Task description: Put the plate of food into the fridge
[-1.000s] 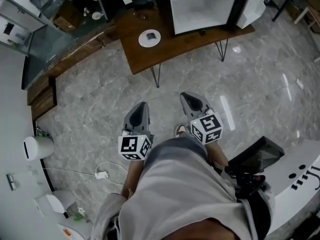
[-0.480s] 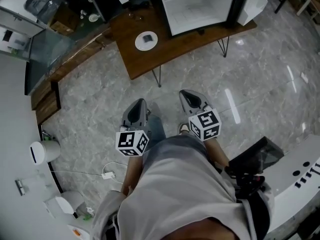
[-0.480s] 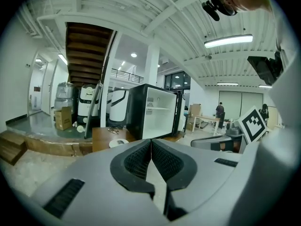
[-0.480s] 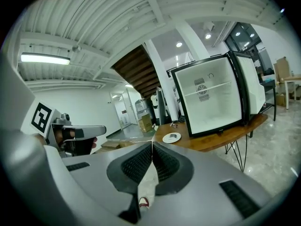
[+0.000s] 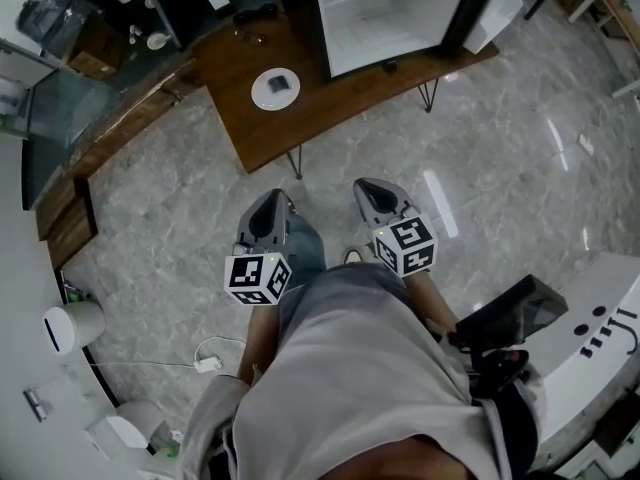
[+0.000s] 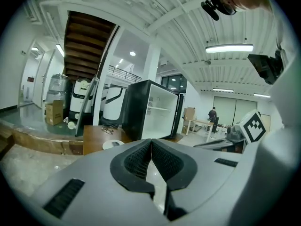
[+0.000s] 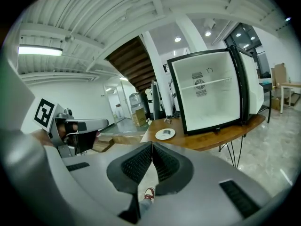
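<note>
The left claw (image 5: 270, 200) was clenched on nothing and carried low before the person's waist, likely because the walk to the desk (image 5: 300, 133) was not over. The plate of food (image 5: 275, 88) lay on that desk, well apart from both claws. The right claw (image 5: 372, 188) was likewise clenched and empty. The fridge (image 5: 385, 18) stood open just right of the plate of food, seemingly ready for it. Against a second earlier, the desk showed slightly nearer and further left, with one leg stepped forward.

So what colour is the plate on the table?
White plate, dark food on it; head view shows best.
</note>
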`<state>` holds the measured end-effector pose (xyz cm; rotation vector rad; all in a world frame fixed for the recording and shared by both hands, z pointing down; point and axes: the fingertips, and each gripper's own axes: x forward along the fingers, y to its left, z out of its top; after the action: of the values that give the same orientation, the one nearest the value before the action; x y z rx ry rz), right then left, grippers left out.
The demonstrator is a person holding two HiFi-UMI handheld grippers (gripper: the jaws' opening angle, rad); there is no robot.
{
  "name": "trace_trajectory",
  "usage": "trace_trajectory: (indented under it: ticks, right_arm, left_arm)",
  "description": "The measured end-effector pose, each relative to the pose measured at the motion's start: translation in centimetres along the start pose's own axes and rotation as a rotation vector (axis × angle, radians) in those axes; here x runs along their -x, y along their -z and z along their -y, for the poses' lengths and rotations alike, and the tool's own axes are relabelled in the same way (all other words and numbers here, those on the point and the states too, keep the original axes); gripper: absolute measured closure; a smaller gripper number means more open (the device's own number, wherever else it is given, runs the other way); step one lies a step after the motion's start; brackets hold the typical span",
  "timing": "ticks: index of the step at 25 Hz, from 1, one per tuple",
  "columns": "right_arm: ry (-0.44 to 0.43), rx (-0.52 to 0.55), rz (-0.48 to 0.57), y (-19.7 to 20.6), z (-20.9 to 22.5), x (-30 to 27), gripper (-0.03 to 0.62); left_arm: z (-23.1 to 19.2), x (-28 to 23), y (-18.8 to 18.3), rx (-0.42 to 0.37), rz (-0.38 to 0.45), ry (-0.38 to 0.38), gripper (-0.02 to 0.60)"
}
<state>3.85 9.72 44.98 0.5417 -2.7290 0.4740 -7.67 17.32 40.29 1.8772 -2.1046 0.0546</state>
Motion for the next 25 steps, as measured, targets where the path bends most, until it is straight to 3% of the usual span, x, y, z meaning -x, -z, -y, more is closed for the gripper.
trace_trajectory:
  ticks: [11, 25]
  right_arm:
    - [0.053, -0.006, -0.052, -4.7, 0.4, -13.0, 0.576]
    - [0.121, -0.058, -0.065, -14.2, 0.0, -36.9, 0.576]
  left_arm:
    - [-11.7, -8.2, -4.0, 0.029, -0.033, 0.068, 0.561]
    - [-32.8, -23.0, -11.2, -0.002, -0.119, 0.191, 0.561]
